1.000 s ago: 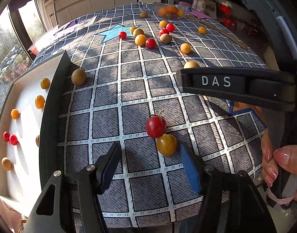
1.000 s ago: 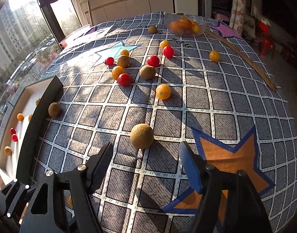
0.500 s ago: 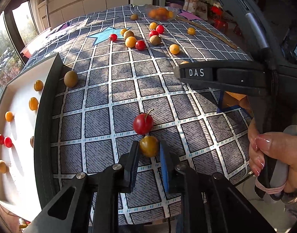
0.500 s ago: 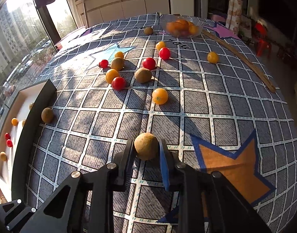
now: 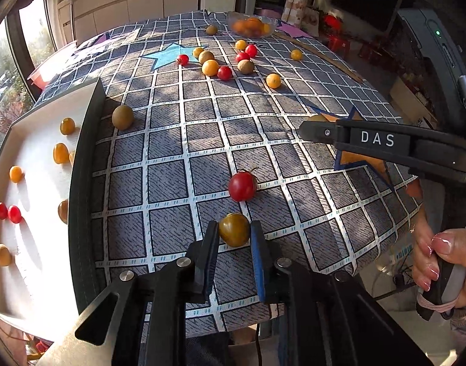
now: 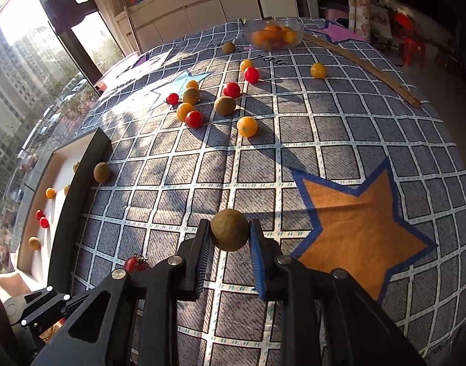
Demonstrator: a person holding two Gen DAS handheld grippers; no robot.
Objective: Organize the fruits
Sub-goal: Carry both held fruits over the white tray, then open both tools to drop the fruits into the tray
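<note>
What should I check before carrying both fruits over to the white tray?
1. Left gripper shut on the olive-yellow tomato: ok, both fingers press on it.
2. Right gripper shut on the brown round fruit: ok, gripped on both sides.
3. Red stemmed tomato apart from the left grip: ok, a gap shows.
4. Free room in the white tray: ok, bare patches between the fruits in it.
5. Tray's dark raised wall lies across the path: not ok, lift over it.
6. Both fruits lifted off the checked cloth: cannot tell.
</note>
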